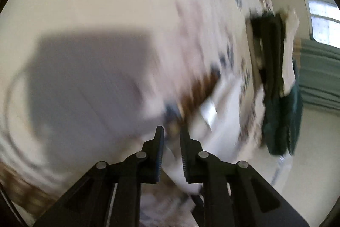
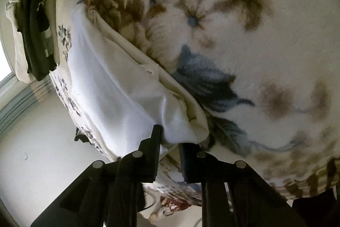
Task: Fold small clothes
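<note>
A small white garment (image 2: 119,91) lies stretched over a fluffy floral blanket (image 2: 244,35). My right gripper (image 2: 170,142) is shut on the garment's near corner, cloth bunched between its jaws. In the blurred left wrist view my left gripper (image 1: 172,137) is shut on another part of the white garment (image 1: 216,120), with white cloth running down between the jaws. The floral blanket (image 1: 191,25) lies beneath it.
A stack of folded dark green and cream clothes (image 1: 274,69) sits at the blanket's far edge; it also shows in the right wrist view (image 2: 31,35). A window (image 1: 318,14) and pale wall lie beyond. A dark shadow (image 1: 89,82) falls on the blanket.
</note>
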Demonstrator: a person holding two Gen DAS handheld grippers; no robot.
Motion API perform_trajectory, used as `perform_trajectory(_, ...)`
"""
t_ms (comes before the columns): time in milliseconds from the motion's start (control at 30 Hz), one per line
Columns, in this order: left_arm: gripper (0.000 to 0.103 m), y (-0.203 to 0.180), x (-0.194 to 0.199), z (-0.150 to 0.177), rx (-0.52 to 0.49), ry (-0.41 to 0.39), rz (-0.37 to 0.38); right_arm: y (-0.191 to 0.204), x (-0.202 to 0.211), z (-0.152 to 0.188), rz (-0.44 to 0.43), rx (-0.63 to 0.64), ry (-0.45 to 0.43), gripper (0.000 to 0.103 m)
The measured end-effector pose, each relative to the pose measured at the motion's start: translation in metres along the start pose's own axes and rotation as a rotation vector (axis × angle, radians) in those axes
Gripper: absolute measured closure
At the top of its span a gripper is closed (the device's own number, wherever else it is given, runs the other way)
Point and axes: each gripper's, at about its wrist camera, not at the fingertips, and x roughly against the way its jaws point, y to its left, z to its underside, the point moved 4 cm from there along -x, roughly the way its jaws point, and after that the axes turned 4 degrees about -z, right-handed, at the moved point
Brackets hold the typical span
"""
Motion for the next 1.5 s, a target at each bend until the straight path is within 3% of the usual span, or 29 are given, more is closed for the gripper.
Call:
perform_trajectory(100, 0.069, 0.002, 0.011, -0.013, -0.026, 0.036, -0.013, 0.001, 0.004, 0.000, 0.010, 0.023, 0.027, 0.086)
perform_trajectory(133, 0.040, -0.003, 0.008, -0.009, -0.039, 0.065, -0.015, 0.002, 0.006, 0.000, 0.021, 0.036, 0.033, 0.085)
perform_trajectory(167, 0.027, -0.009, 0.004, 0.000, -0.053, 0.105, 0.003, 0.005, 0.009, 0.001, 0.029, 0.057, 0.042, 0.085)
perform_trajectory(267, 0.027, -0.027, -0.014, 0.031, -0.097, 0.182, 0.002, 0.012, 0.020, 0.003, 0.059, 0.105, 0.041, 0.070)
perform_trajectory(367, 0.027, -0.049, -0.024, 0.036, -0.195, 0.144, -0.059, 0.025, 0.031, 0.001, 0.118, 0.172, 0.023, 0.064)
perform_trajectory(467, 0.027, -0.081, -0.040, 0.024, -0.324, 0.114, -0.090, 0.045, 0.043, -0.009, 0.152, 0.269, -0.027, 0.045)
perform_trajectory(533, 0.027, -0.099, -0.055, 0.015, -0.386, 0.123, -0.092, 0.060, 0.046, -0.023, 0.155, 0.312, -0.059, 0.044)
perform_trajectory(600, 0.027, -0.118, -0.078, 0.004, -0.489, 0.131, -0.142, 0.070, 0.045, -0.039, 0.134, 0.324, -0.071, 0.044)
perform_trajectory(633, 0.030, -0.123, -0.083, 0.001, -0.535, 0.126, -0.161, 0.077, 0.043, -0.050, 0.109, 0.332, -0.080, 0.044)
perform_trajectory(667, 0.041, -0.129, -0.087, -0.003, -0.589, 0.112, -0.172, 0.084, 0.040, -0.060, 0.099, 0.340, -0.092, 0.044)
perform_trajectory(700, 0.058, -0.137, -0.090, -0.006, -0.664, 0.096, -0.192, 0.089, 0.039, -0.070, 0.095, 0.348, -0.112, 0.044)
perform_trajectory(733, 0.101, -0.140, -0.091, -0.007, -0.718, 0.098, -0.218, 0.098, 0.037, -0.080, 0.074, 0.363, -0.133, 0.044)
perform_trajectory(800, 0.101, -0.144, -0.091, -0.012, -0.757, 0.115, -0.221, 0.117, 0.026, -0.097, 0.059, 0.393, -0.133, 0.047)
perform_trajectory(867, 0.101, -0.144, -0.084, -0.017, -0.756, 0.109, -0.194, 0.129, 0.019, -0.104, 0.036, 0.426, -0.113, 0.075)
perform_trajectory(900, 0.101, -0.143, -0.080, -0.020, -0.741, 0.115, -0.167, 0.136, 0.014, -0.105, 0.051, 0.451, -0.104, 0.095)
perform_trajectory(1067, 0.102, -0.143, -0.068, -0.032, -0.678, 0.081, -0.143, 0.166, 0.025, -0.098, 0.064, 0.567, -0.178, 0.100)
perform_trajectory(1167, 0.101, -0.138, -0.069, -0.040, -0.629, 0.090, -0.138, 0.165, 0.028, -0.105, 0.137, 0.591, -0.195, 0.100)
perform_trajectory(1233, 0.098, -0.136, -0.071, -0.042, -0.581, 0.141, -0.100, 0.156, 0.024, -0.115, 0.142, 0.539, -0.114, 0.098)
perform_trajectory(1300, 0.062, -0.132, -0.072, -0.040, -0.528, 0.194, -0.043, 0.148, 0.027, -0.120, 0.120, 0.512, -0.047, 0.090)
perform_trajectory(1333, 0.027, -0.129, -0.073, -0.039, -0.509, 0.209, -0.001, 0.144, 0.031, -0.120, 0.111, 0.514, -0.031, 0.068)
perform_trajectory(1367, 0.020, -0.127, -0.073, -0.038, -0.494, 0.217, 0.027, 0.140, 0.033, -0.119, 0.103, 0.514, -0.017, 0.055)
perform_trajectory(1400, 0.020, -0.122, -0.076, -0.037, -0.469, 0.241, 0.065, 0.132, 0.034, -0.118, 0.085, 0.504, 0.013, 0.034)
perform_trajectory(1500, 0.020, -0.107, -0.099, -0.028, -0.434, 0.354, 0.099, 0.099, 0.018, -0.110, 0.010, 0.429, 0.166, 0.032)
